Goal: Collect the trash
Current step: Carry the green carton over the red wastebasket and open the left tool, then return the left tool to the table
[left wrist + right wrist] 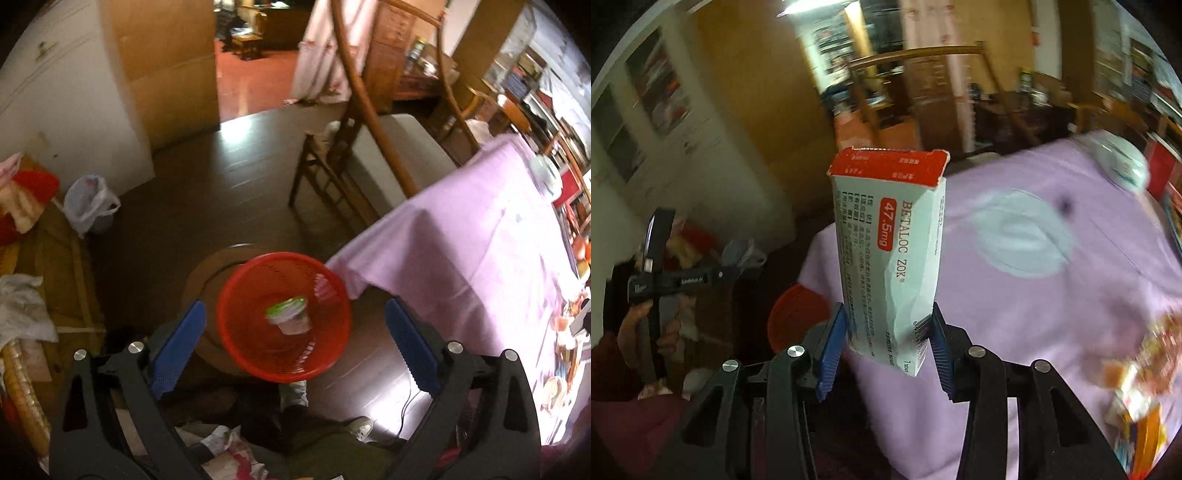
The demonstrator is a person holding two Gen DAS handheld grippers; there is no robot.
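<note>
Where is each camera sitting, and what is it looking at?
Left wrist: rides the left gripper, looking down between wide-open jaws at the red basket, a green-lidded cup blurred inside; the person's shoe shows.
Right wrist: rides the right gripper, jaws clamping a medicine box; a hand holding the left gripper shows.
Both show the purple tablecloth and red basket.

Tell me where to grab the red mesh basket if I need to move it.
Grip the red mesh basket by its rim, from above: it stands upright and open-topped, so one finger goes inside and one outside. The near edge seems clearest; the purple tablecloth crowds the far-right side.
</note>
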